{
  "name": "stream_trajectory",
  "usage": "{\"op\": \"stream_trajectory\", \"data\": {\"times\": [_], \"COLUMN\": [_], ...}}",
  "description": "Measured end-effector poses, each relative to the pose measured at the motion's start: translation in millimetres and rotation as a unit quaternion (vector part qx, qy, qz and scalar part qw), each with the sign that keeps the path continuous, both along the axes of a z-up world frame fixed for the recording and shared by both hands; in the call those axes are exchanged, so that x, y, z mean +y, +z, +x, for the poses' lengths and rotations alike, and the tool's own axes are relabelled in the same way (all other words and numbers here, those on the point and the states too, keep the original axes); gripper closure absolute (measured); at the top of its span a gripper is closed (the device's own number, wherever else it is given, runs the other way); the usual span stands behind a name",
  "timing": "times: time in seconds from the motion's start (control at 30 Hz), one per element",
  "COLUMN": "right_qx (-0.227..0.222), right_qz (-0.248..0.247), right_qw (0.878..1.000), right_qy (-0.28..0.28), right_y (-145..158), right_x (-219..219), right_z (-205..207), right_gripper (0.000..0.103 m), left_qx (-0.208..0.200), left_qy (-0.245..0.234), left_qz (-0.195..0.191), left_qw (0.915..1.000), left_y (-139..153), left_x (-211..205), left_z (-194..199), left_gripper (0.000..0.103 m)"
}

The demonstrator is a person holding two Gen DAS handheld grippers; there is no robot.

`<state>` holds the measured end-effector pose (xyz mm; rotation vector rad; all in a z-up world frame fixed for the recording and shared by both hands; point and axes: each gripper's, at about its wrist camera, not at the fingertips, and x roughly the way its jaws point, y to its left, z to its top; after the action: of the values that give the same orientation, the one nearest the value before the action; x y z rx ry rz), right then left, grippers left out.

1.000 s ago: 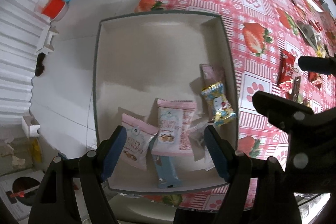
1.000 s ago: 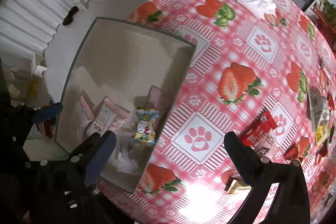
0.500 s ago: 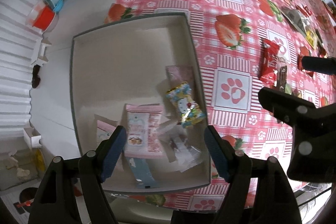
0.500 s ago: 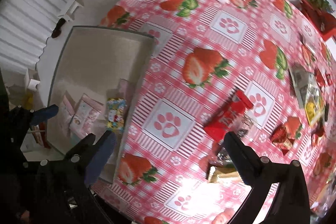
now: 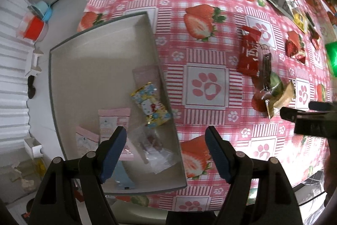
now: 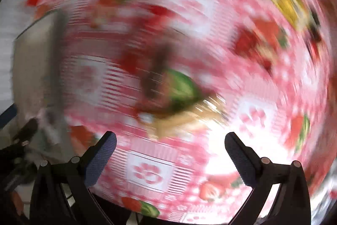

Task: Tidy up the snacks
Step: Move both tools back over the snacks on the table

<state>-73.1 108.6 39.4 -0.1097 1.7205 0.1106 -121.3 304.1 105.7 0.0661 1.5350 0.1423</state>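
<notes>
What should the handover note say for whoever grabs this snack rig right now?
Left gripper: open, empty, pointing down over the box's near right wall.
Right gripper: open, empty, view blurred; hovers above the loose pile.
Done: several packets in the box, including the yellow cartoon candy and pink packets.
Left: red wrapper, green-and-gold sweets, small red packets and more at the far right on the tablecloth.
</notes>
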Motion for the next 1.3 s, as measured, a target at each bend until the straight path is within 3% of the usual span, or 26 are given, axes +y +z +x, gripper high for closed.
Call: {"op": "stream_trajectory", "data": {"times": [0.1,0.33,0.6,0.8,1.13,1.3], "right_qx": [0.008,-0.049,-0.037,-0.018,-0.007,-0.004], "right_qz": [-0.005,0.012,0.015,0.004,-0.020,-0.019], "right_qw": [0.999,0.993,0.996,0.998,0.997,0.997], "right_qy": [-0.047,-0.105,-0.077,-0.055,-0.072,-0.070], "right_y": [-10,0,-13,-27,-36,-34], "right_x": [-26,-41,-21,-16,-80,-99], "right_z": [-3,3,22,12,-17,-21], "right_gripper": [0.000,0.000,0.000,0.000,0.000,0.000], "left_qx": [-0.004,-0.021,-0.028,-0.024,-0.015,-0.013], "left_qy": [-0.009,-0.011,-0.012,-0.022,-0.041,-0.050], "left_qz": [0.009,0.032,0.045,0.049,0.052,0.075], "left_qw": [0.9999,0.9992,0.9985,0.9982,0.9977,0.9958], "left_y": [-1,8,14,13,8,7], "left_x": [-10,-21,-27,-34,-52,-59], "left_z": [1,11,21,25,33,35], "left_gripper": [0.023,0.023,0.023,0.023,0.023,0.023]}}
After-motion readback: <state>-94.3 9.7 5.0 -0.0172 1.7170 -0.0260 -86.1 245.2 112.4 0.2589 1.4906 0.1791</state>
